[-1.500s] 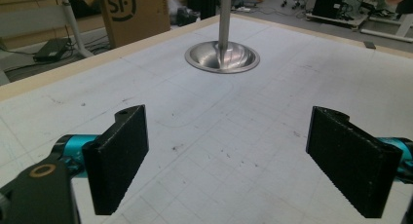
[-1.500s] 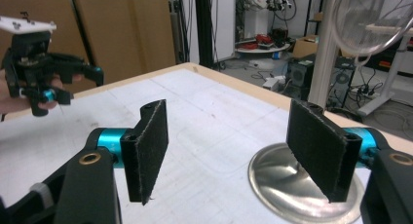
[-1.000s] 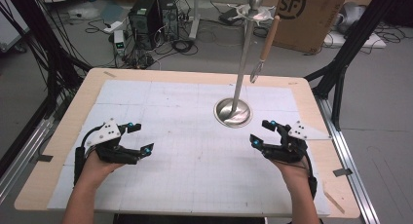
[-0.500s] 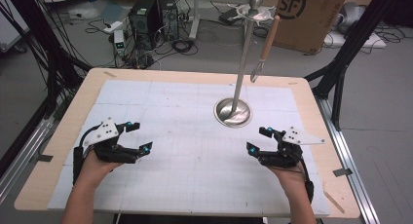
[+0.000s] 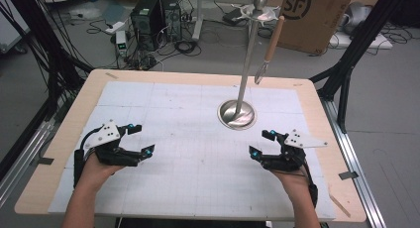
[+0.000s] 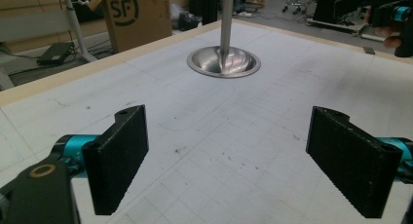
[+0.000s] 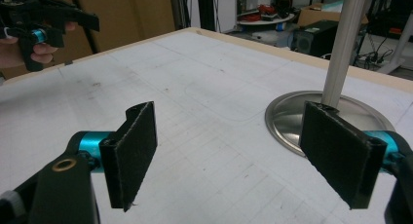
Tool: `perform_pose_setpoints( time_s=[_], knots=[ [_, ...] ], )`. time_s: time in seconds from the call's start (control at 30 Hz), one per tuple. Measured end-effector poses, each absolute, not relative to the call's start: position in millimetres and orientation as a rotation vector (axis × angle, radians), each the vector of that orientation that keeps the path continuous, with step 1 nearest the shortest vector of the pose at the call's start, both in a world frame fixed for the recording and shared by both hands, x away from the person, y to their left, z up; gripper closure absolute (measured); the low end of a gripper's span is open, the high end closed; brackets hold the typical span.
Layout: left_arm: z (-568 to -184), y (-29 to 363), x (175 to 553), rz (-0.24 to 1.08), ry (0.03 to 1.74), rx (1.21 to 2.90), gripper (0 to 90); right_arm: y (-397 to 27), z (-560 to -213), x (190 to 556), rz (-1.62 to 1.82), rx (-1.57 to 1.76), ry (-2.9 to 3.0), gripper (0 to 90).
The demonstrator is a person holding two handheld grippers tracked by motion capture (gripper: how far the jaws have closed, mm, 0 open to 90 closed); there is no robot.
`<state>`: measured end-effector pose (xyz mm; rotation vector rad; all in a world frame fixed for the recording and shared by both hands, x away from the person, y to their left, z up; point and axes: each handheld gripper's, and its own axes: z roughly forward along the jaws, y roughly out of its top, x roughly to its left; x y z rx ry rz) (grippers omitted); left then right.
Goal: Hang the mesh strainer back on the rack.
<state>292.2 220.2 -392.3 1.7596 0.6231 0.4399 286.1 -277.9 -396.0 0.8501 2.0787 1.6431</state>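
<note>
A metal stand rises from a round base on the white mat. A wooden-handled utensil hangs from the stand's top. My left gripper sits low over the mat at the near left, open, with nothing between its jaws. At the near right, just in front of the base, is my right gripper. Its jaws have just been opening and stand wide apart with nothing between them. The base and pole lie just beyond the right-hand jaw. From the left gripper view the base is farther off.
The mat covers a wooden table with a raised rim. Behind the table are a cardboard box, computer cases and floor cables. Black frame legs stand at the right. The other gripper shows in each gripper view.
My right gripper has shifted slightly toward the near edge and its jaws stand a little wider. The left gripper has kept still.
</note>
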Motion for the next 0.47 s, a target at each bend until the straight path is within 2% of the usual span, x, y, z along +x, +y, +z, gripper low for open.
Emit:
perform_pose_setpoints(
  time_s=[0.47],
  knots=[
    [-394.6,220.2,293.2,0.438,0.630,1.771,16.0,-276.5,-398.0,288.3,1.639,0.854,2.099,20.9]
  ],
)
